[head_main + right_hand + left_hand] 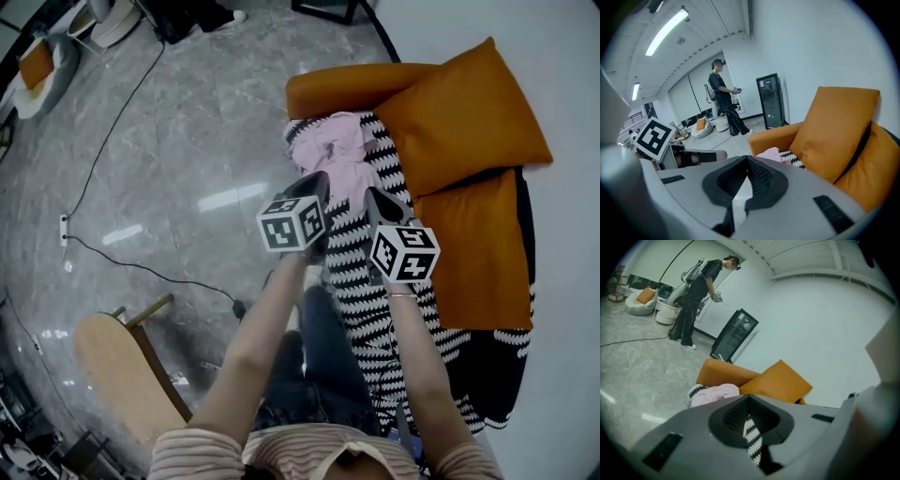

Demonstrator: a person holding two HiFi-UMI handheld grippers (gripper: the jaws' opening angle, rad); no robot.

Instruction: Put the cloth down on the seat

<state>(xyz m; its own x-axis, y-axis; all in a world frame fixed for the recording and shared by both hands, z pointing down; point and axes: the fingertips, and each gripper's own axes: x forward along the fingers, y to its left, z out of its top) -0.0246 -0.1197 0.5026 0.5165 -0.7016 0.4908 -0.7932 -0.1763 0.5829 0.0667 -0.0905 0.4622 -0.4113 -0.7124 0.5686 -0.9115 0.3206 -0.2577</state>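
Two tools over one orange seat (342, 89), side by side, tips pointing away from the body. Left tool (316, 184): jaws together, pinching a narrow fold of the zigzag cloth (361, 272) (black-and-white pattern plain between the pads). Right tool (374, 198): jaws likewise together, clamped on a pale fold of the same cloth.

One zigzag cloth, spread along the seat and hanging off its near end beside the knees. One pink cloth (330, 150), crumpled, lying on the zigzag cloth just beyond both tool tips.

Two orange cushions: one (459, 103) propped near the pink cloth, one (473, 253) flatter, alongside the right forearm. One person (696, 291) standing in the background on the grey floor (169, 141), well apart from the seat.
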